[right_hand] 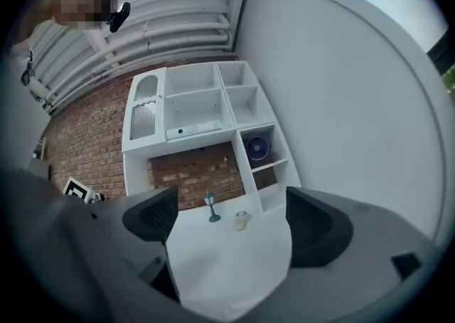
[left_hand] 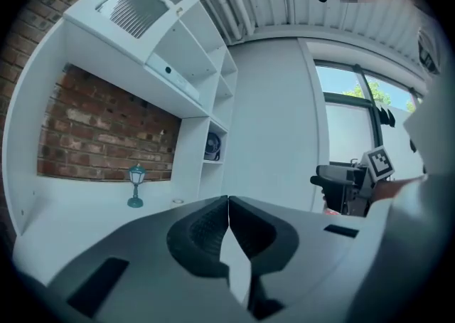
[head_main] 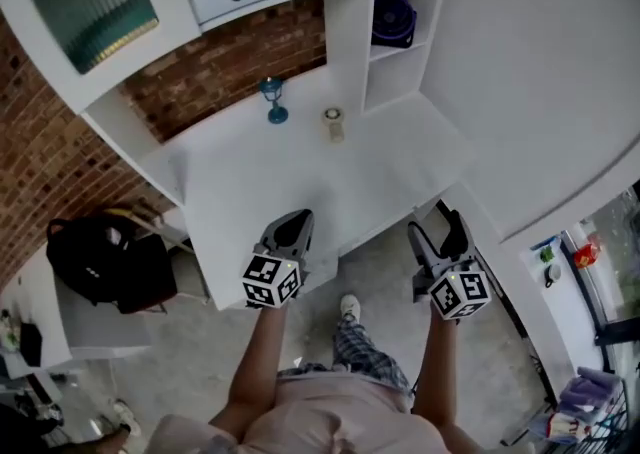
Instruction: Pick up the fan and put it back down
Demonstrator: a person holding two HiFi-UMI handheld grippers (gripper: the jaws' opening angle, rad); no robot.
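— In the shelf unit (head_main: 350, 32) at the table's right end, one cubby up from the table top, sits the fan (head_main: 393, 19). It is dark blue and stands in shadow; I cannot make out its blades or base.

— And your tongs?

— Both hang over the near edge of the table (head_main: 300, 182), well apart from the fan. My left tongs (head_main: 296, 225) are closed, tip against tip, with nothing between them. My right tongs (head_main: 437, 232) gape wide and carry nothing.

— What is hard to tell?

— A small pale round thing (head_main: 334, 124) stands on the table near the shelf unit; it is too small to name. Just left of it is a little blue-green lamp (head_main: 272, 100), upright. The top of the shelf unit is cut off by the head view's edge.

— The room?

— The table is white and bare apart from those two. A red brick wall (head_main: 230, 62) shows behind it. A black bag (head_main: 105, 257) rests on a lower white surface to my left, and the floor (head_main: 380, 272) under me is grey.
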